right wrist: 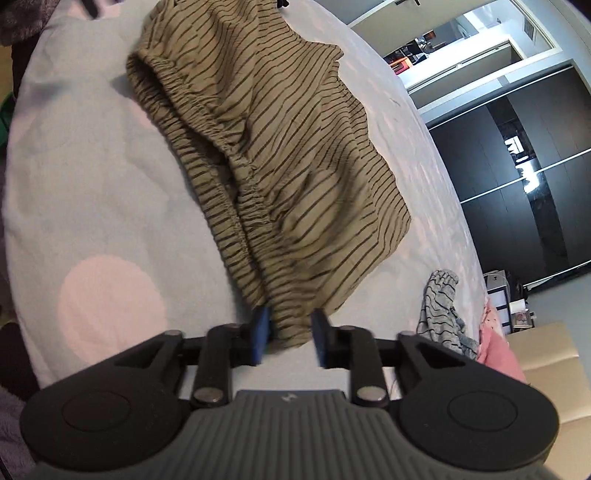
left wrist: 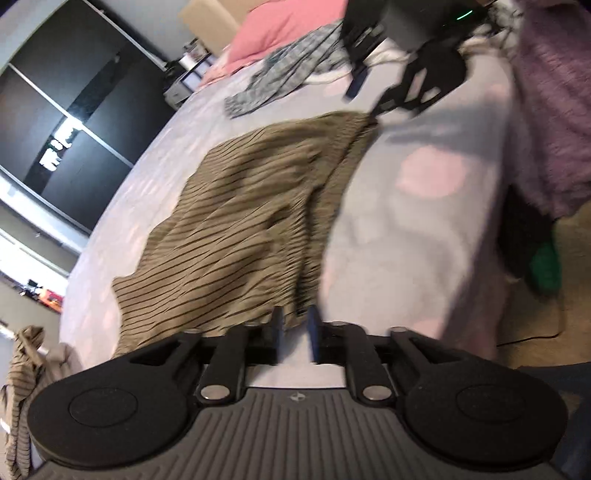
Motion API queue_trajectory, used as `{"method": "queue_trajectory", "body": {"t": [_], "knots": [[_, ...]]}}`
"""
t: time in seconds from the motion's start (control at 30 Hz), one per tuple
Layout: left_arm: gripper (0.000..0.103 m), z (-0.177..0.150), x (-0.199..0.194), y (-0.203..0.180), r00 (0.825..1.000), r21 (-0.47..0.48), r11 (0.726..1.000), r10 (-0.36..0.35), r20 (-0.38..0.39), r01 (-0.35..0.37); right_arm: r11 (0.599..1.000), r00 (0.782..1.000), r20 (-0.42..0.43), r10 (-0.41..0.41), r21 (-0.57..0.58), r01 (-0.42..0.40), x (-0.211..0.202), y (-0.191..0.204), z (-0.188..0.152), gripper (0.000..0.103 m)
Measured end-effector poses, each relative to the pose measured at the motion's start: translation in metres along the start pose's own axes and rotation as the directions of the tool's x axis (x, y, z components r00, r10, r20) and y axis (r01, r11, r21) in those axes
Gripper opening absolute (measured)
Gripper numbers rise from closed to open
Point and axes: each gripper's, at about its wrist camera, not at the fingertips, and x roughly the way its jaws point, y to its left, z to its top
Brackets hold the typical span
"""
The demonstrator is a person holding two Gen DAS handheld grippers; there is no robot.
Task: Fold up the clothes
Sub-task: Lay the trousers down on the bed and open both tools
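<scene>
One olive striped garment (right wrist: 280,155) lies spread on a bed (right wrist: 92,184) covered by a pale sheet with pink dots. The right tool (right wrist: 290,338) sits at the garment's near corner, its two blue-padded fingers apart with the cloth edge between them, not pinched. The left tool (left wrist: 295,334) sits at the opposite edge of the same garment, fingers also parted, cloth just ahead of them. One grey striped garment (left wrist: 291,74) lies farther off, near one pink pillow (left wrist: 288,26).
</scene>
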Motion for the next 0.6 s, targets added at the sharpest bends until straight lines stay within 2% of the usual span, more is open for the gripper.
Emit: {"method": "queue_trajectory", "body": {"t": [0.1,0.17,0.23,0.3,0.5,0.53,0.6], "knots": [[0.039,-0.006,0.018,0.005,1.0,0.075,0.997,0.008,-0.016,-0.007,1.0,1.0,0.022,0.015,0.004,-0.015,-0.005,0.0,0.002,0.041],[0.042,-0.01,0.03,0.003,1.0,0.139,0.99,0.02,-0.009,-0.018,1.0,0.999,0.037,0.031,0.001,-0.031,0.001,-0.001,0.01,0.045],[0.042,-0.012,0.044,0.002,0.999,0.199,0.979,0.035,0.001,-0.034,0.999,0.998,0.03,0.046,-0.016,-0.046,0.007,0.0,0.014,0.046],[0.042,-0.014,0.059,0.002,0.999,0.249,0.967,0.048,0.007,-0.049,0.998,0.998,0.011,0.057,-0.04,-0.056,0.015,0.003,0.017,0.054],[0.042,-0.015,0.079,0.0,0.999,0.27,0.962,0.039,0.031,-0.046,0.994,0.999,-0.034,0.03,-0.102,-0.034,0.039,0.005,0.011,0.055],[0.04,-0.014,0.081,0.0,0.999,0.266,0.963,0.032,0.035,-0.04,0.993,0.999,-0.034,0.028,-0.116,-0.032,0.042,0.006,0.011,0.055],[0.028,-0.011,0.083,0.001,0.999,0.262,0.965,0.016,0.047,-0.028,0.989,0.999,-0.034,0.025,-0.143,-0.029,0.049,0.009,0.01,0.055]]}}
